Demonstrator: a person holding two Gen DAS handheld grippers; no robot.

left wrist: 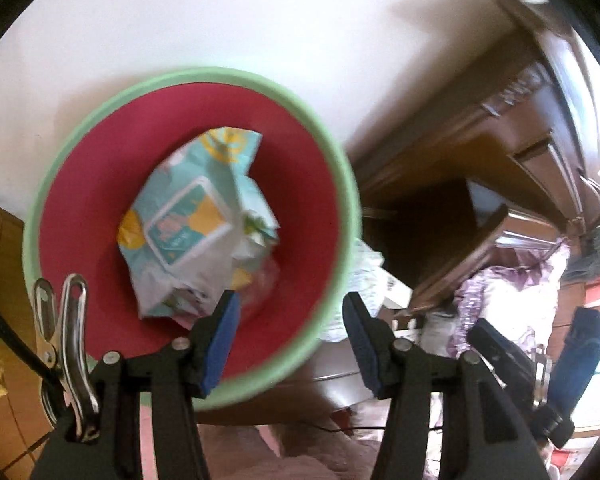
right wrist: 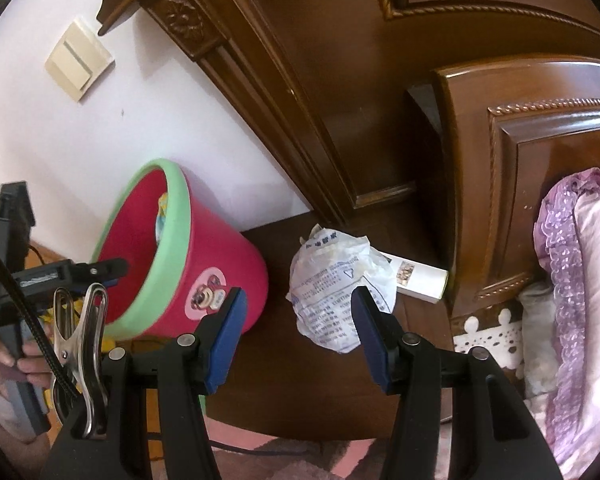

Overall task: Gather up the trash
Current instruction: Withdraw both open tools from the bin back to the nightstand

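1. Against the pale wall stands a pink bin (right wrist: 204, 280) with a green rim, tilted in the right wrist view, a round cartoon sticker on its side. It rests on a dark wooden nightstand top, just beside a carved wooden headboard (right wrist: 340, 100).
2. Inside the bin lies a crumpled teal and yellow wrapper (left wrist: 196, 220) – it fills much of the red interior in the left wrist view.
3. Left gripper (left wrist: 292, 344) hangs over the bin's near rim with its blue pads apart; nothing sits between them. One pad is over the red interior, the other outside the rim.
4. Right gripper (right wrist: 300, 336) points down at a crumpled white paper wrapper (right wrist: 340, 288) printed with small blue text. Its jaws are spread wide and empty – the paper lies just beyond the pads, not touching them.
5. That paper lies on the nightstand top to the right of the bin, near it but apart.
6. Behind the paper, partly hidden, is a small white box (right wrist: 416, 276) lying flat against the headboard's base.
7. A person's hand (right wrist: 12, 364) grips the left gripper's handle at the left edge of the right wrist view.
8. Purple lace-trimmed bedding (right wrist: 572, 280) fills the right side, and a cream light switch (right wrist: 78, 60) is on the wall above the bin.
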